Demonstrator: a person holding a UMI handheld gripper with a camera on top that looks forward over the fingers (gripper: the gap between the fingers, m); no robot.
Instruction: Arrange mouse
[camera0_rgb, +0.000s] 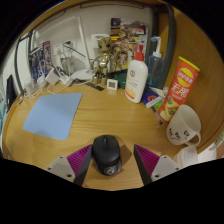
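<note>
A blue mouse pad lay on the wooden table, ahead and to the left. The black mouse sat between the gripper fingers, pointing straight ahead. I could not tell whether they squeezed it. A mug stood right.

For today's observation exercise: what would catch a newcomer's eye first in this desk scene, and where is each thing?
A black mouse sits on the wooden desk between the open gripper fingers, gaps either side. Beyond, to the left, lies a light blue mouse pad. To the right stand a red chip can, a white mug and a white bottle.
</note>
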